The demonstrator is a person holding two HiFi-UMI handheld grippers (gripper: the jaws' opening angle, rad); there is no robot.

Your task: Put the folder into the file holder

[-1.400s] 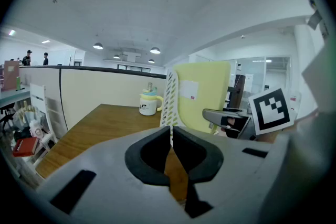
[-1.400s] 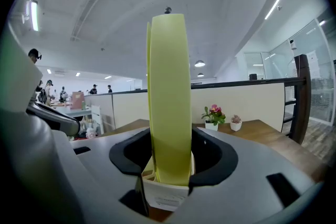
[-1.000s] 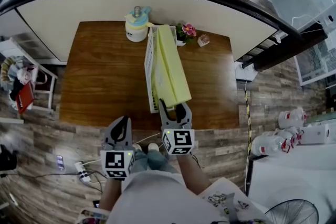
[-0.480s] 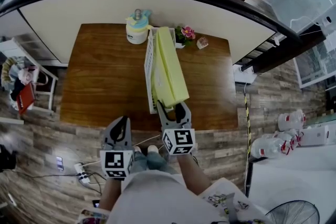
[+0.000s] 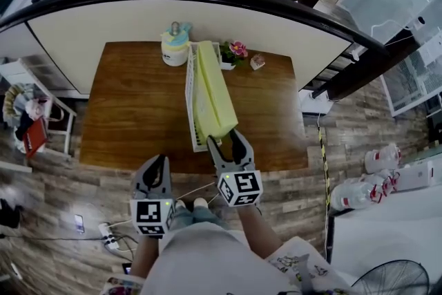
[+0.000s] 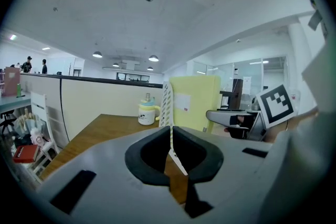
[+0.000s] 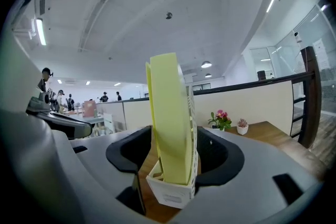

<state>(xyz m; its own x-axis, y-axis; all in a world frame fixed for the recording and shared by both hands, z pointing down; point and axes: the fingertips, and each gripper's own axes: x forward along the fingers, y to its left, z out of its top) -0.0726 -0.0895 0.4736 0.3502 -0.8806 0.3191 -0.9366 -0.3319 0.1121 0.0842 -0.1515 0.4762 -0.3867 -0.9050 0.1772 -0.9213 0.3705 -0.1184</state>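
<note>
A pale yellow folder [image 5: 210, 90] stands on edge inside the white slatted file holder [image 5: 188, 103] on the wooden table [image 5: 138, 107]. My right gripper [image 5: 226, 137] is at the near end of the holder. Its jaws are opening, one on each side of the folder's near edge, and the pads do not press on it. In the right gripper view the folder [image 7: 170, 113] rises out of the holder [image 7: 170, 194] between the jaws. My left gripper [image 5: 160, 161] hangs off the table's front edge, shut and empty. From it I see the folder [image 6: 197, 102] ahead.
A cream mug with a teal lid [image 5: 174, 45] stands at the holder's far left. A small flower pot [image 5: 235, 52] and a tiny pot [image 5: 257, 63] stand at its far right. A partition wall runs behind the table. A power strip [image 5: 110, 231] lies on the floor.
The right gripper's jaws have spread wider at the folder's near end. The left gripper has stayed where it was.
</note>
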